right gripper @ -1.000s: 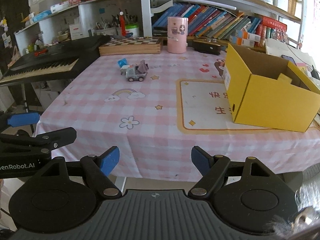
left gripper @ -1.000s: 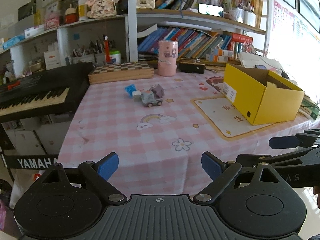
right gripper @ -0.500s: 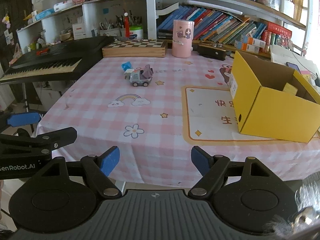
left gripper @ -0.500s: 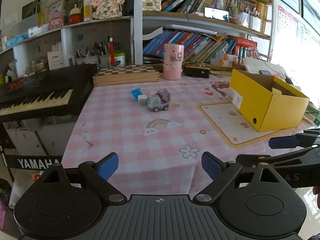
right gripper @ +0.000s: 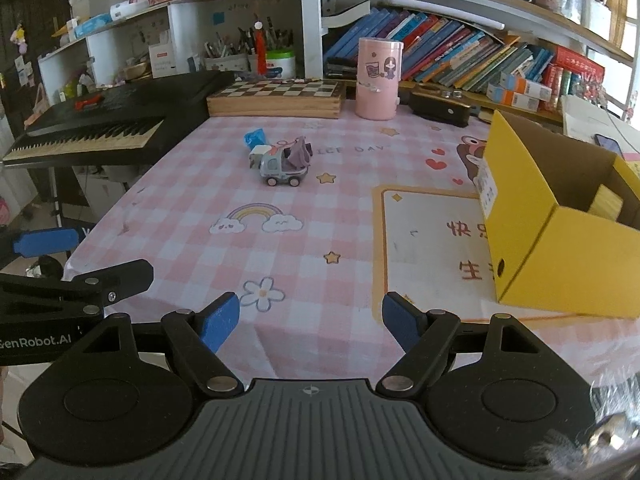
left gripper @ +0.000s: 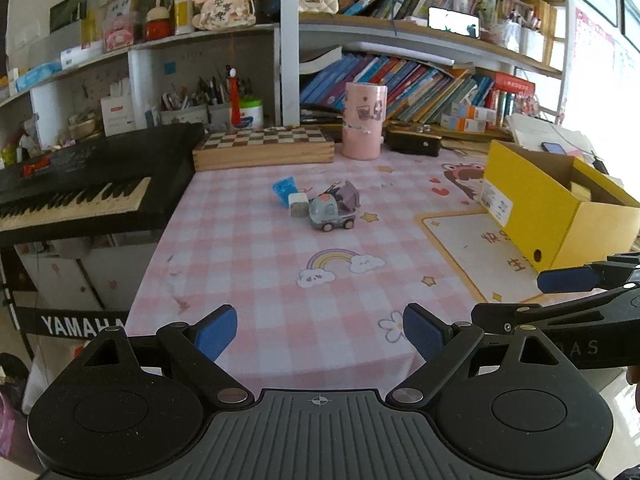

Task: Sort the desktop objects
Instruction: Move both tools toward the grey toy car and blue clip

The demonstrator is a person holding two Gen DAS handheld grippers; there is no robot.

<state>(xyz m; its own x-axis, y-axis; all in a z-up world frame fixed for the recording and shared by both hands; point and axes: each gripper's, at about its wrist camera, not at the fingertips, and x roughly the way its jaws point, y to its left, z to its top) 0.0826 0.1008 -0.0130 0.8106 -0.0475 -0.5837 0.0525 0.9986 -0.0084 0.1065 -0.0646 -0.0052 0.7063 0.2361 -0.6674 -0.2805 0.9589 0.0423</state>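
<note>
The left gripper [left gripper: 319, 334] hangs over the near edge of the counter [left gripper: 260, 264], its fingers [left gripper: 216, 332] apart with nothing between them; the right gripper [right gripper: 311, 322] sits just beside it, fingers [right gripper: 220, 322] also apart and empty. Well beyond both, mid-counter, a toy truck [left gripper: 334, 210] touches a white block [left gripper: 298, 205] and a blue packet [left gripper: 285, 189]. An open yellow box [right gripper: 556, 220] stands at the right, a pink cup [left gripper: 364, 120] at the back
</note>
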